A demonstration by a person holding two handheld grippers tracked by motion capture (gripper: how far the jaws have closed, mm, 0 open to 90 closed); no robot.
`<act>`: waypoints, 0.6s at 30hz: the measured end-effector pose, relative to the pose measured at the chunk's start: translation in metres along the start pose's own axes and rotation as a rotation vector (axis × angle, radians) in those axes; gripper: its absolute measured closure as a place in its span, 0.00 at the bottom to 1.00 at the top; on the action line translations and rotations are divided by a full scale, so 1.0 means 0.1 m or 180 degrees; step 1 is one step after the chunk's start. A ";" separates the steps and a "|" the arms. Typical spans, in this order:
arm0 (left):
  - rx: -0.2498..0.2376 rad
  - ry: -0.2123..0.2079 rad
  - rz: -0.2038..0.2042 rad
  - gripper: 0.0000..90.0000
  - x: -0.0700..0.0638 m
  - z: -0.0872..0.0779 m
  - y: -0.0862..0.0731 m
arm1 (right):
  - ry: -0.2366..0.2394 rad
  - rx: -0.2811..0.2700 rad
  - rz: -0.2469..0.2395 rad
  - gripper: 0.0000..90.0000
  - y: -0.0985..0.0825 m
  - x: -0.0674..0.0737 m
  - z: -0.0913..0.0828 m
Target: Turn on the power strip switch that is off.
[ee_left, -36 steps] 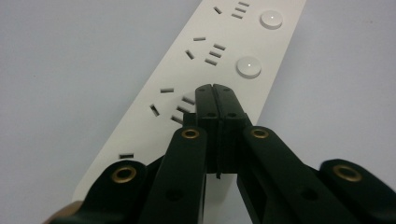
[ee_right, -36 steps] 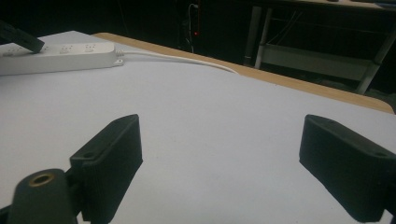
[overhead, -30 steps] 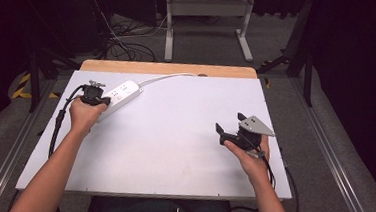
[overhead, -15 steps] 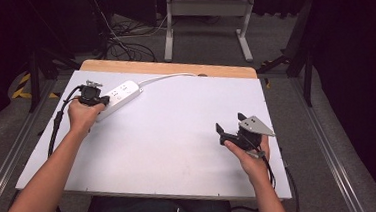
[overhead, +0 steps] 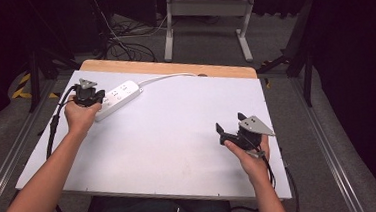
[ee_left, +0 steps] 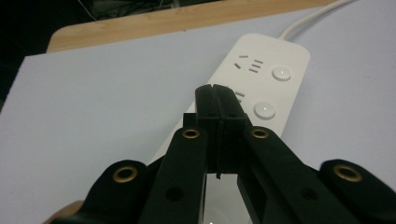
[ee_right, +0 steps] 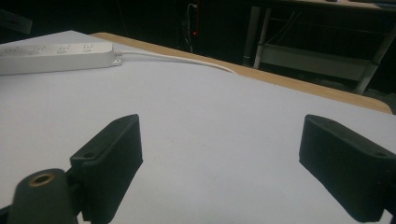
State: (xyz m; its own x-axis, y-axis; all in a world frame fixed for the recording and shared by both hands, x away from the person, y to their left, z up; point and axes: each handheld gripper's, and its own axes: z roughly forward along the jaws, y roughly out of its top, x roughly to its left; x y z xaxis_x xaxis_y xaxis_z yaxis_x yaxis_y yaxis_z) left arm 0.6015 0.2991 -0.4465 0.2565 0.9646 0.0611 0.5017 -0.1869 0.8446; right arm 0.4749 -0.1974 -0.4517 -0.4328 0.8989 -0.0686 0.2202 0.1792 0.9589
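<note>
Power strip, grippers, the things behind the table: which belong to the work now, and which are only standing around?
In use: power strip, under the shut left gripper; its cord; open right gripper, over bare table.

Standing around: desk frame, floor cables.

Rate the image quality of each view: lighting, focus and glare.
High view: the white table is evenly lit, the surroundings fall into near black, mild softness. Left gripper view: the shut jaws of the left gripper are fairly sharp, the power strip slightly soft, no harsh glare. Right gripper view: the right gripper, jaws apart, looks soft; the background is dim.
</note>
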 end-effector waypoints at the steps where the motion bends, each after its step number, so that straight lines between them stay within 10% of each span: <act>1: -0.0039 0.0012 -0.0031 1.00 0.00 -0.03 0.00 | -0.0001 0.0000 0.0001 0.15 0.00 0.00 0.00; 18: -0.0724 0.0071 -0.0255 1.00 0.10 -0.66 0.02 | 0.0009 -0.0022 0.0015 0.15 0.01 -0.01 0.00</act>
State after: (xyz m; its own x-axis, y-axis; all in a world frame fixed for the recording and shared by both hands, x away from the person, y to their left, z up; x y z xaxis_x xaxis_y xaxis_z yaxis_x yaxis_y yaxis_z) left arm 0.5509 0.3210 -0.4094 0.2037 0.9790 -0.0014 0.3201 -0.0653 0.9451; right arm 0.4752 -0.1987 -0.4509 -0.4343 0.8986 -0.0633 0.2161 0.1721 0.9611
